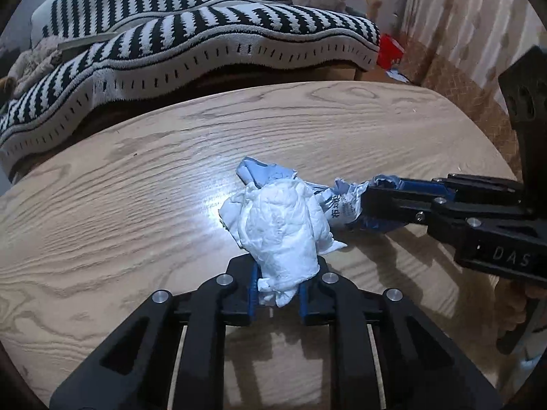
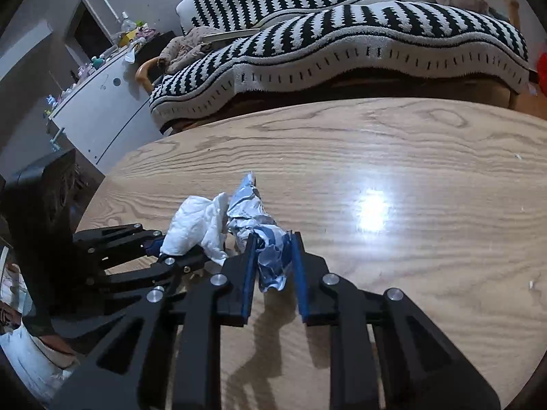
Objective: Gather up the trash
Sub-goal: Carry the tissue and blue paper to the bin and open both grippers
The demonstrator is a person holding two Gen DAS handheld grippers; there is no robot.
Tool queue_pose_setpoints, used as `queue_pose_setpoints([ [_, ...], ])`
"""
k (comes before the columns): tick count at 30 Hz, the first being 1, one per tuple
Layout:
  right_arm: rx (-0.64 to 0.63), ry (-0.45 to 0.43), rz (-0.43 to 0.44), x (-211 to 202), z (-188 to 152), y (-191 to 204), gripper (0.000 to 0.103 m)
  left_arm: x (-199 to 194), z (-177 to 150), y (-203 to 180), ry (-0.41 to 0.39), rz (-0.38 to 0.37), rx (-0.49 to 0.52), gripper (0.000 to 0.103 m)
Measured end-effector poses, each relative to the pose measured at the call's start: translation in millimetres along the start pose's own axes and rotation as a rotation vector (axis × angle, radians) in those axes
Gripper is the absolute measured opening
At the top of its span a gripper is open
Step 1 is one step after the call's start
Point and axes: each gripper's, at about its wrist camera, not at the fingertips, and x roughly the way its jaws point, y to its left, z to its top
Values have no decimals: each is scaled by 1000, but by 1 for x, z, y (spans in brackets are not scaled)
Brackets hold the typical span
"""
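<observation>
My left gripper (image 1: 277,273) is shut on a crumpled white tissue (image 1: 280,229), held just above the wooden table (image 1: 119,205). My right gripper (image 2: 273,249) is shut on a crumpled blue and silver wrapper (image 2: 253,212). In the left wrist view the right gripper (image 1: 369,205) comes in from the right, holding the wrapper (image 1: 338,201) against the tissue. In the right wrist view the left gripper (image 2: 171,246) enters from the left with the tissue (image 2: 198,225). The two pieces of trash touch each other.
A sofa with a black and white striped cover (image 1: 205,41) stands behind the table. A white cabinet with small items on top (image 2: 95,102) is at the left. A red object (image 1: 389,51) and a curtain (image 1: 471,24) are at the far right.
</observation>
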Motion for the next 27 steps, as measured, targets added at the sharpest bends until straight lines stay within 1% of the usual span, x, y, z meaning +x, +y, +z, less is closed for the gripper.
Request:
queue_pose_setpoints([
  [3,37,-25,-15,-15,-4,1,20,-13,-7,-1,-2,15,-11,16],
  [6,51,-53,-28,-35,-10,3,20,-29,-14,-2,-13,12,-25,16],
  [9,51,-90,-55,-68,-21,10,20,-52,-24,-17,-33,3,-8,16],
  [12,68,-147,-80,-112,-41,18,20,-77,-39,-40,-40,-14,22,16],
  [15,92,-214,-123,-164,-76,25,20,-106,-57,-75,-44,-60,62,16],
  [16,104,-236,-140,-183,-92,27,20,-119,-66,-92,-50,-78,83,16],
  [17,116,-264,-162,-208,-113,29,20,-128,-74,-105,-51,-95,99,16],
  [18,124,-279,-179,-225,-129,30,20,-136,-82,-120,-48,-117,116,16],
  [21,147,-325,-265,-284,-183,29,20,-160,-113,-173,-15,-189,164,17],
  [22,155,-336,-305,-304,-202,28,20,-169,-127,-195,-6,-218,192,17],
  [24,180,-345,-357,-334,-235,24,20,-183,-151,-231,-1,-252,243,17],
  [25,204,-344,-386,-353,-258,20,20,-187,-160,-244,3,-263,257,17],
  [27,232,-341,-418,-371,-286,14,20,-192,-182,-273,26,-290,282,17],
])
